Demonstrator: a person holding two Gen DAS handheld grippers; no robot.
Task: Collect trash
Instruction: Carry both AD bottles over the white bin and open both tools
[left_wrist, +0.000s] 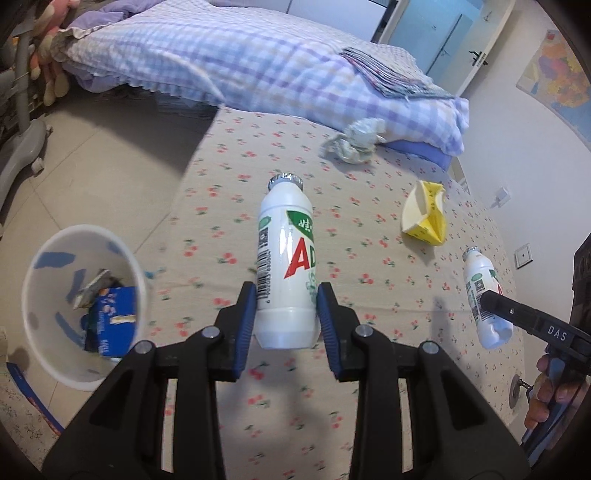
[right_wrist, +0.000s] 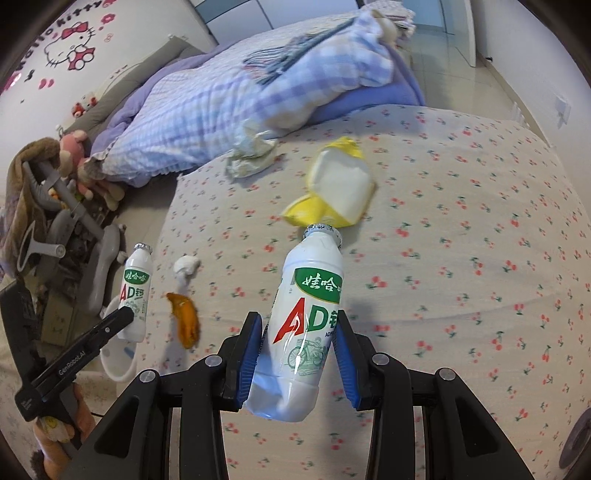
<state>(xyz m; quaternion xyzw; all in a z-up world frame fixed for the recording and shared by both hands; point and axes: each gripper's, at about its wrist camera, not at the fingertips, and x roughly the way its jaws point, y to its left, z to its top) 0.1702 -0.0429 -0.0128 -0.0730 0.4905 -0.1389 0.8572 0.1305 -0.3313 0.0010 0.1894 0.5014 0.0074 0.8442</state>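
Blue pads of the left hand-held gripper (left_wrist: 286, 317) squeeze a white milk bottle (left_wrist: 284, 266), and it hangs in the air over the bed (left_wrist: 221, 155). So does the other one: the right hand-held gripper (right_wrist: 299, 354) pinches a dented milk bottle (right_wrist: 303, 321) just the same way. Down on the floor, beside the bed, sits the white trash bin (left_wrist: 83, 306). It already has a blue carton (left_wrist: 110, 325) and some scraps inside. Both bottles are picked up but not in the bin yet. More trash waits on the bed: a yellow box (left_wrist: 424, 214), a crumpled paper (left_wrist: 352, 142), an orange peel (right_wrist: 184, 317) and a small white tissue (right_wrist: 184, 267). So the job looks about half done.
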